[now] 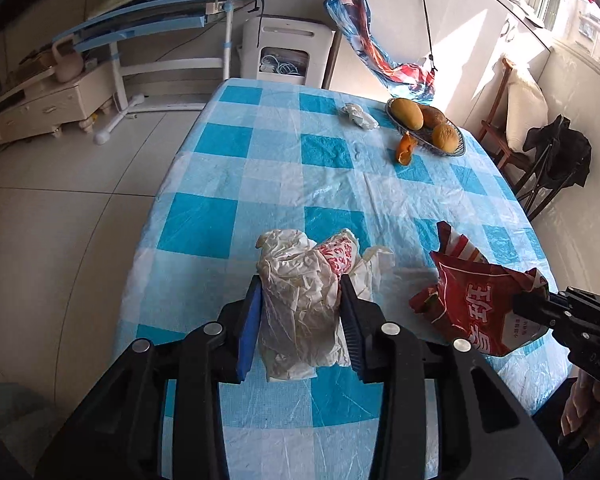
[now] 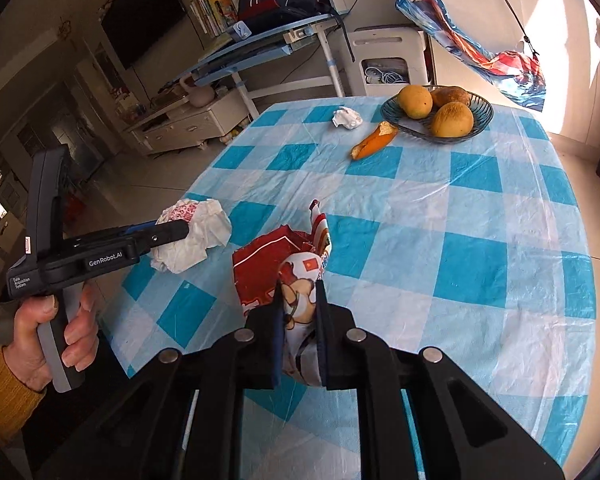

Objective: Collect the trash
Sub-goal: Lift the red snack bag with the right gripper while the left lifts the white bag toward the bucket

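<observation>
Left gripper point(image 1: 300, 320) pinches the white plastic bag point(image 1: 300, 280) near the table's point(image 1: 260, 152) near edge, right gripper point(image 2: 299, 320) clamps the red snack wrapper point(image 2: 268, 268) beside it, and far-corner basket point(image 2: 480, 118) holds three oranges point(image 2: 452, 120), peel point(image 2: 374, 140) and tissue point(image 2: 346, 117) alongside.

table layout, near edge to far edge

the crumpled plastic bag point(image 1: 300, 300) is sitting at the near edge of the table point(image 1: 236, 208), between the left gripper point(image 1: 300, 320) fingers. the snack wrapper point(image 1: 476, 304) is lying just to its right. far across, the fruit bowl point(image 1: 452, 148) is standing at the right, the peel point(image 1: 406, 148) resting beside it, the tissue wad point(image 1: 358, 115) lying further left.
</observation>
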Action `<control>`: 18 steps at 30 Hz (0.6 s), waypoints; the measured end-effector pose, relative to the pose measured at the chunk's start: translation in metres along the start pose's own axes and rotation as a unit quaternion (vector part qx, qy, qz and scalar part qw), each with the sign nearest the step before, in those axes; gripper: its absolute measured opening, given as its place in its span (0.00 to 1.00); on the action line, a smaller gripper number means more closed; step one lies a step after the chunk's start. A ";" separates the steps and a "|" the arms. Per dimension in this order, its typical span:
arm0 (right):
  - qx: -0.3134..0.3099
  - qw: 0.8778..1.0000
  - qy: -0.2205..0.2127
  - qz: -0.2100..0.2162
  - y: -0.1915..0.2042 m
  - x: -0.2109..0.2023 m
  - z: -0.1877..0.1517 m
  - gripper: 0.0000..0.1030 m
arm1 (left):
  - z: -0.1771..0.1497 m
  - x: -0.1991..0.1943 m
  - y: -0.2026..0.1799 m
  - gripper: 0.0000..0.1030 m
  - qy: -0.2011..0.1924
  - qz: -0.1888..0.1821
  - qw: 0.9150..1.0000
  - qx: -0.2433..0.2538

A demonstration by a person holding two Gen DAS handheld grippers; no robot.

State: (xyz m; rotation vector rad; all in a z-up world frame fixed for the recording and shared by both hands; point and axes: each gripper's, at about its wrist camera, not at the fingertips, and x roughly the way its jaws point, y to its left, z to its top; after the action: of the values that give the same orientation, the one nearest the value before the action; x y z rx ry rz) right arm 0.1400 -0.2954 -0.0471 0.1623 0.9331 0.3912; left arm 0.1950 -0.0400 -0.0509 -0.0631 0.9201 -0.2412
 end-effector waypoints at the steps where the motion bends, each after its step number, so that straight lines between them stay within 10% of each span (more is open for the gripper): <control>1: -0.009 1.000 -0.003 -0.010 0.006 -0.004 -0.008 0.13 | -0.009 -0.006 0.001 0.35 -0.003 0.002 1.000 -0.002; 10: -0.008 0.999 -0.019 -0.030 0.023 -0.014 -0.042 0.15 | -0.059 -0.026 -0.001 0.39 -0.008 0.018 1.000 0.003; 18: 0.027 0.999 -0.033 -0.016 0.026 -0.010 -0.047 0.51 | -0.072 -0.034 -0.002 0.48 -0.021 0.034 0.999 0.015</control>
State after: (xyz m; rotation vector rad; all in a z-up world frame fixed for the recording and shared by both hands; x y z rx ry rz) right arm 0.0900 -0.2765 -0.0596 0.2076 0.8806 0.3302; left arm 0.1179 -0.0305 -0.0673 -0.0081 0.8755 -0.1900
